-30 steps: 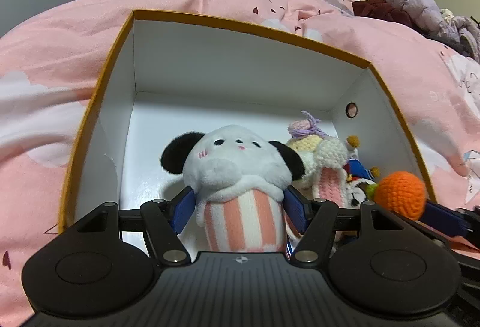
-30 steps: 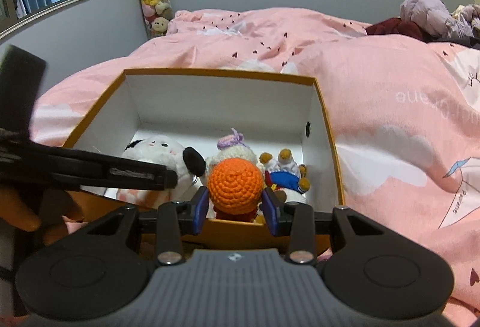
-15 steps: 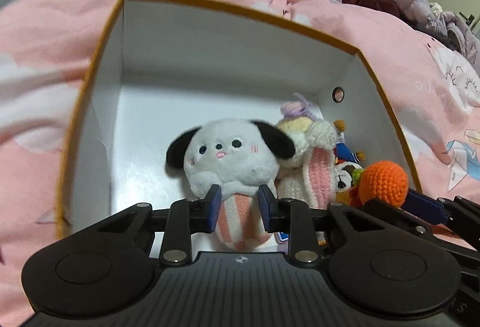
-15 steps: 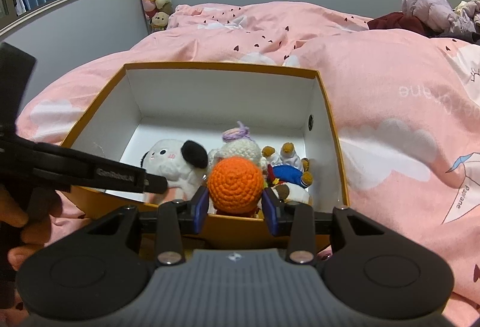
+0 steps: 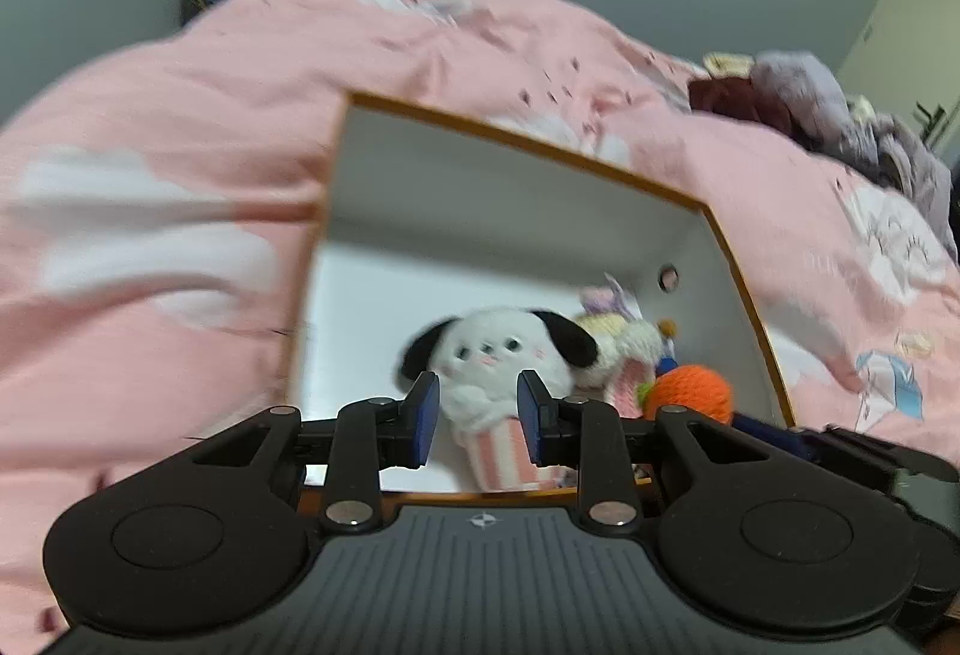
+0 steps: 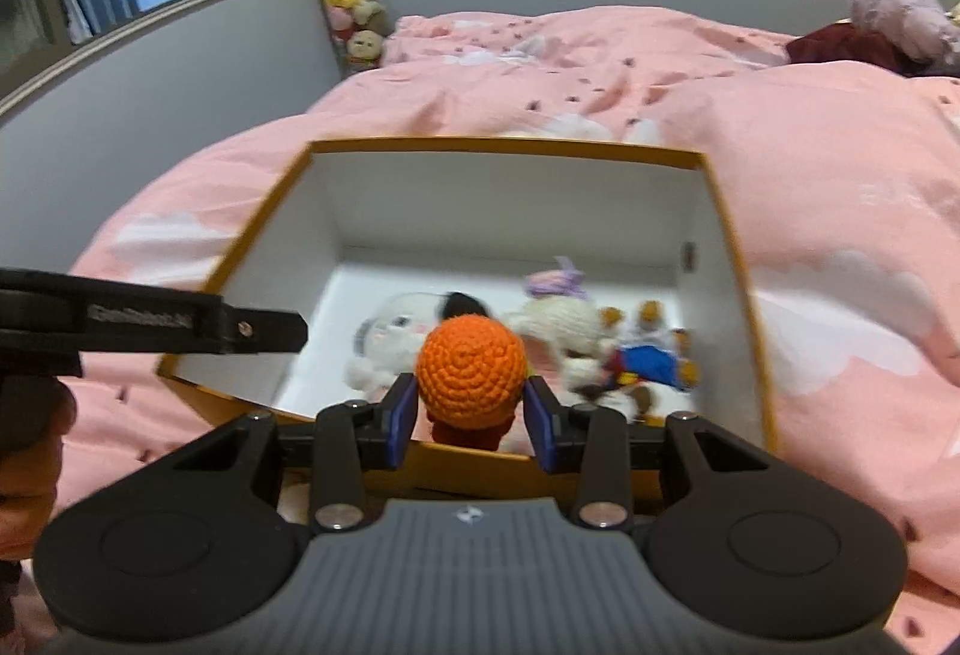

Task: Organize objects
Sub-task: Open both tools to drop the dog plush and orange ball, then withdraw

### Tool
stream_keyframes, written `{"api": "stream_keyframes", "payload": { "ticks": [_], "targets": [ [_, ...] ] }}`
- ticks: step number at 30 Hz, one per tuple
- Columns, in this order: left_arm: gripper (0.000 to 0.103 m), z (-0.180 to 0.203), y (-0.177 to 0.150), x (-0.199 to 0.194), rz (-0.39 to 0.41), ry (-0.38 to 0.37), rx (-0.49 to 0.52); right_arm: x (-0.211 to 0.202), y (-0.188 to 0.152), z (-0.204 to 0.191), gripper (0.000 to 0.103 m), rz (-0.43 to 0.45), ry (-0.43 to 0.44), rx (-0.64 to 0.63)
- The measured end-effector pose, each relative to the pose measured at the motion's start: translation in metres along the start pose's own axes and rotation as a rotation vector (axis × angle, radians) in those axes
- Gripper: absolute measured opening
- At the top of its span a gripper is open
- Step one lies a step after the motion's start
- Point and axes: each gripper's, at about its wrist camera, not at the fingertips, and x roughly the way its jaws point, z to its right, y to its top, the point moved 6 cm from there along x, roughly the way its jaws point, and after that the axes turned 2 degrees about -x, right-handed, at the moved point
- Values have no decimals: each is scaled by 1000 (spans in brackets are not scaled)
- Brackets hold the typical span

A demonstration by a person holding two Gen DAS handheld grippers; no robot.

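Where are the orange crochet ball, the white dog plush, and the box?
orange crochet ball (image 6: 469, 365), right wrist view, centre of its spiral face.
white dog plush (image 5: 501, 355), left wrist view, its face.
box (image 6: 504, 202), right wrist view, inner back wall.

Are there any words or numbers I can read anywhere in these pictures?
White lettering on the side of the left hand-held gripper: too blurred to read.
Pale lettering printed on the pink duvet: too blurred to read.
Nothing else carries readable text.
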Motion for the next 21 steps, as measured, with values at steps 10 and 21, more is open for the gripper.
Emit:
{"api": "stream_keyframes", "payload": {
  "ticks": [10,21],
  "targets": [
    [32,-31,3,-35,71,59,-62,37,6,-56,41,-70,177,-1],
    [32,-46,-12,-36,66,53,-117,40,5,-62,42,-94,161,18]
  ]
}}
